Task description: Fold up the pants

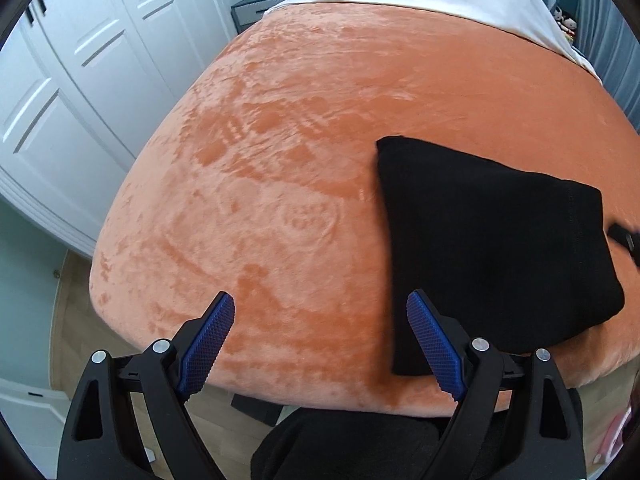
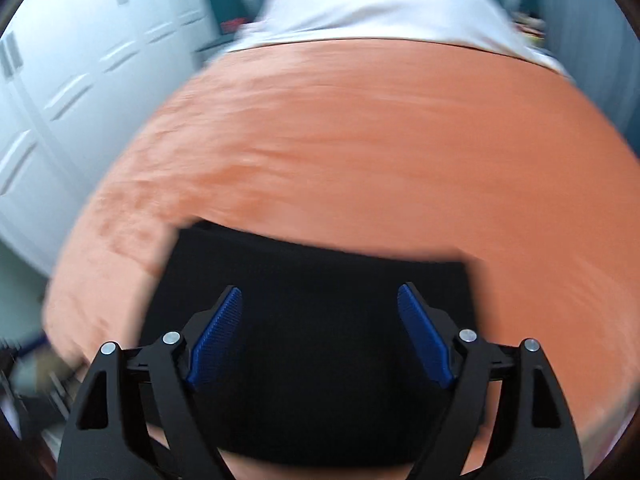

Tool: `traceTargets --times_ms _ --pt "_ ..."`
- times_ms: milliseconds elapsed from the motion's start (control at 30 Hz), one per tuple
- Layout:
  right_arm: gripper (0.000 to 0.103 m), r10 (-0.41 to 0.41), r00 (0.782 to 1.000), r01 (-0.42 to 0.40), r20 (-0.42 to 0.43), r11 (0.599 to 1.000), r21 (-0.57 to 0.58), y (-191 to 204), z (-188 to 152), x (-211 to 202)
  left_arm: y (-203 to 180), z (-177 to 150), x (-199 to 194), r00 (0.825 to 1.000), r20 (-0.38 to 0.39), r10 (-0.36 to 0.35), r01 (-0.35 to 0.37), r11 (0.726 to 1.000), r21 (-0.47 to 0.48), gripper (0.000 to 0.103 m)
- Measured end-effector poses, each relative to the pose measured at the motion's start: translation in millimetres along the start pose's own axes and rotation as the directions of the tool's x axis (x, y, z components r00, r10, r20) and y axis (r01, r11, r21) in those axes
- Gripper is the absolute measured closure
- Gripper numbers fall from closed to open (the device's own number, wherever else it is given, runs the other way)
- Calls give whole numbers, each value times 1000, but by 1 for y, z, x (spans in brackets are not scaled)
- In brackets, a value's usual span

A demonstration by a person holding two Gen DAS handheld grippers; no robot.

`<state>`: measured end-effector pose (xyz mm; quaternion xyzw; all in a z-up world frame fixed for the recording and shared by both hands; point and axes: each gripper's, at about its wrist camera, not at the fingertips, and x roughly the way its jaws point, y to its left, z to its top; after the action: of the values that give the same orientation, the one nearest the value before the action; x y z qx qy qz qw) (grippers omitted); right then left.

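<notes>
Pants (image 1: 492,240) lying as a compact black folded block near the front edge of the orange blanket (image 1: 304,128), apparently folded already. Left gripper (image 1: 320,312) spread wide and empty, hovering just beside the block's left edge. Right gripper (image 2: 320,304) also spread, above the block, nothing pinched; view blurred. Best now: keep both clear, lift straight off, avoid snagging the top layer.
</notes>
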<state>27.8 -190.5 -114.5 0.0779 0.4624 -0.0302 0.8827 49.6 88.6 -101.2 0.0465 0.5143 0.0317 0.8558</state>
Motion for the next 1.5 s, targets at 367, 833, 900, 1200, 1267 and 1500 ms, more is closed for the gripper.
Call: traceTargets --times_ms 367,833,900,1200,1267,1500 --pt "24 40 997 -29 -72 989 145 -76 -44 -4 -88 -6 17 999 -46 -11 17 991 132 17" --pt "12 172 977 -148 -122 971 188 -69 -40 33 -94 -2 55 992 -81 -97 106 988 113 10" --pt "11 192 974 -166 -120 965 202 -69 -39 37 -87 1 52 987 -81 -140 147 986 83 11" --pt "7 222 961 -181 -163 956 231 -65 -41 57 -85 4 53 980 -82 -182 188 980 62 11" --pt "7 223 961 -182 -165 956 232 -64 -41 58 -80 5 48 973 -82 -216 220 975 38 11" --pt "7 247 957 -209 -154 951 229 -62 -38 58 -38 14 54 895 -76 -439 422 891 -169 11"
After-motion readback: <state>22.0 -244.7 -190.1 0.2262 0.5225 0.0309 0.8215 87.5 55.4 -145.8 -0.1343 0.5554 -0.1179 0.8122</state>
